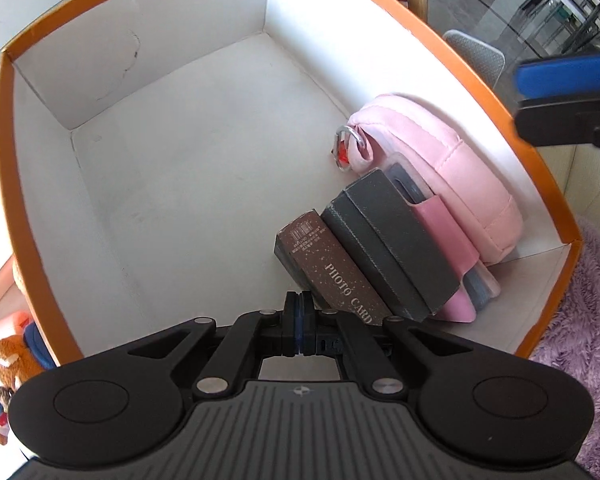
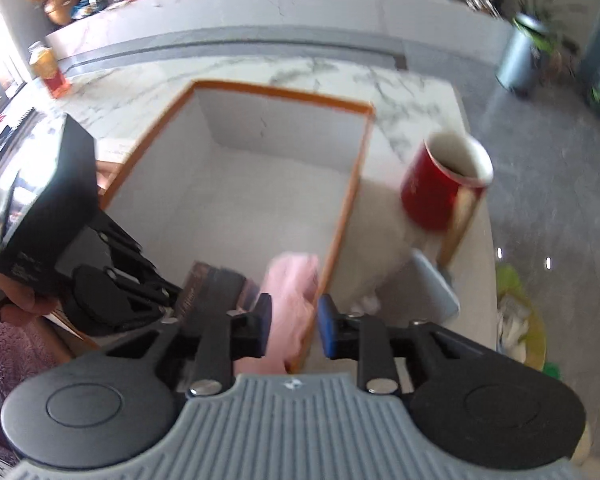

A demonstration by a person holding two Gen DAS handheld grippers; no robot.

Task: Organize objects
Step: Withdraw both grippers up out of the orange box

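The orange-rimmed box [image 1: 4, 92] has white inner walls and a white floor, most of it bare. It stands on a pale marble worktop [image 2: 340, 76].

Along the box's right wall, as the left wrist view shows it, several things stand packed side by side. Against the wall is a soft pink pouch [image 1: 452, 160], padded and stitched, with a metal ring [image 1: 350, 140] and a small red tag at its far end. Next to it are a pink card sleeve [image 1: 448, 228] and some clear plastic sleeves, then a dark grey box [image 1: 392, 240] standing on edge. Innermost is a brown box [image 1: 328, 268] with pale speckles, a barcode on its end and "PHOTO CARD" printed along its side. Each touches its neighbour.

The left gripper [image 1: 299, 312] hangs inside the box just beside the brown box, its jaws closed together with nothing between them.

The right gripper [image 2: 294, 326] sits over the box's right rim, blurred, its blue-padded jaws apart and holding nothing; the rim and the pink pouch show in the gap.

A red mug [image 2: 444, 184] with a wooden handle stands on the worktop outside the box, right of it in the right wrist view.
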